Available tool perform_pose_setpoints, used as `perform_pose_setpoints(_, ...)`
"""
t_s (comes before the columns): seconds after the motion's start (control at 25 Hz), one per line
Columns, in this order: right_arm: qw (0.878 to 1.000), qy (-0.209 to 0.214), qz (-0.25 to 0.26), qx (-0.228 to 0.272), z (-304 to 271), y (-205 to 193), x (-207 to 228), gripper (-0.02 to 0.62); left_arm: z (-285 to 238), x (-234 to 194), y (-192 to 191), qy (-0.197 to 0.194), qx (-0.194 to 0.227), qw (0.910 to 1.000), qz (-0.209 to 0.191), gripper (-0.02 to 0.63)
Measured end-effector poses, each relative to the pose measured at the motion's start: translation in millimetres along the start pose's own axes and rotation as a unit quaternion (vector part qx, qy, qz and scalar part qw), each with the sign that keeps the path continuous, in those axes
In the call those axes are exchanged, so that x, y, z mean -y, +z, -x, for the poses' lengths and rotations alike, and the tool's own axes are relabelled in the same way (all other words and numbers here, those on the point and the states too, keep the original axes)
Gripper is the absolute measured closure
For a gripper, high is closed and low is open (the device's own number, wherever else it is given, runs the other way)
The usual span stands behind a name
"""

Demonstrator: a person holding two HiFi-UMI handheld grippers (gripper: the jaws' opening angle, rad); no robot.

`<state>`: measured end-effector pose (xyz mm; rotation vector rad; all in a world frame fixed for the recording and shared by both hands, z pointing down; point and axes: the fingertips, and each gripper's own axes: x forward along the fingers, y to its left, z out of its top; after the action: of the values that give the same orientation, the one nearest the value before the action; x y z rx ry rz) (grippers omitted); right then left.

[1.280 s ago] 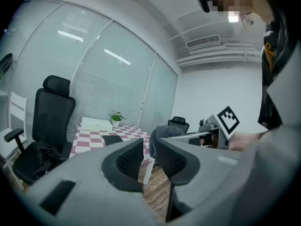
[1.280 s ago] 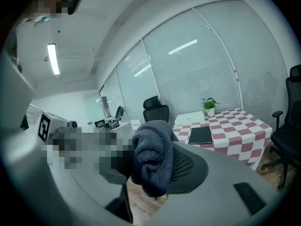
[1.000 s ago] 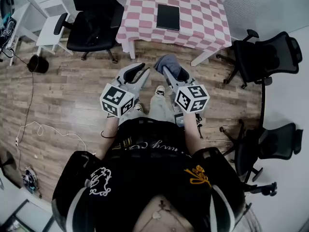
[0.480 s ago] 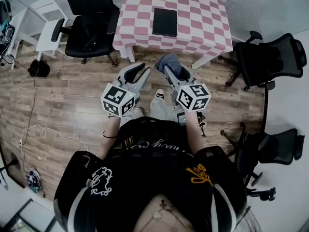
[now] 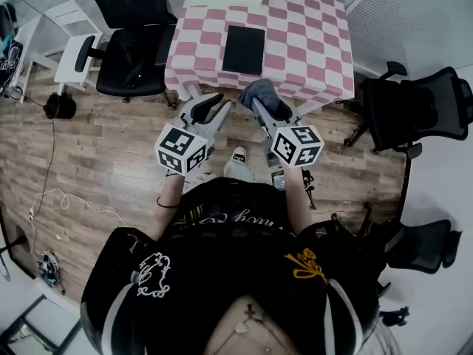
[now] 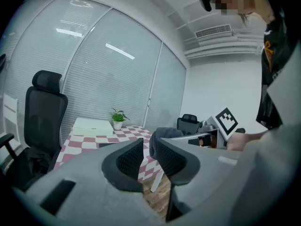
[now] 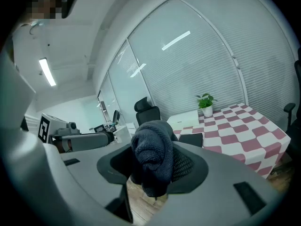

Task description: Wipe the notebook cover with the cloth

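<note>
Fingers (image 7: 186,166) of the right gripper (image 7: 151,166) are clamped on a bunched dark cloth (image 7: 150,147), which bulges up above them and hangs a little below. In the head view this gripper (image 5: 259,103) holds the cloth (image 5: 259,91) near the front edge of the checked surface (image 5: 314,46). The black notebook (image 5: 244,49) lies flat on that surface, ahead of both grippers and apart from them, untouched by the cloth. The left gripper (image 6: 149,147) has its fingers (image 6: 127,161) a narrow gap apart with nothing between them. It hovers over the wooden floor (image 5: 111,146), just beside the right one.
</note>
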<state>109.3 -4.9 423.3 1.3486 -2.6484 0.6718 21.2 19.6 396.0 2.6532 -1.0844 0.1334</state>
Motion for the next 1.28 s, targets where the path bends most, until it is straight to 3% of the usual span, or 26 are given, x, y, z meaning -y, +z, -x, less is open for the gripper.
perform_pose_setpoints(0.36,1.000,0.019,-0.016,-0.009,-15.3,8.9,47.1,0.426,-35.3,-17.7,5.3,0.042,-0.010,0.9991,-0.002,0.526)
perform_pose_setpoints(0.76,0.999,0.020,-0.039,-0.018,-40.9,5.8,74.0,0.426,-39.6,-32.0,-0.9,0.061,-0.033,0.9975,0.004,0.526)
perform_pose_setpoints(1.04,0.999,-0.007,-0.049,-0.016,-62.0,14.7,99.3,0.426,-67.0,-61.4,3.2,0.043,-0.043,0.9981,0.003,0.526)
perform_pose_setpoints(1.28,0.998,-0.031,-0.055,-0.018,-94.3,26.4,118.4,0.426,-97.1,-112.1,14.4,0.035,-0.053,0.9979,-0.012,0.526)
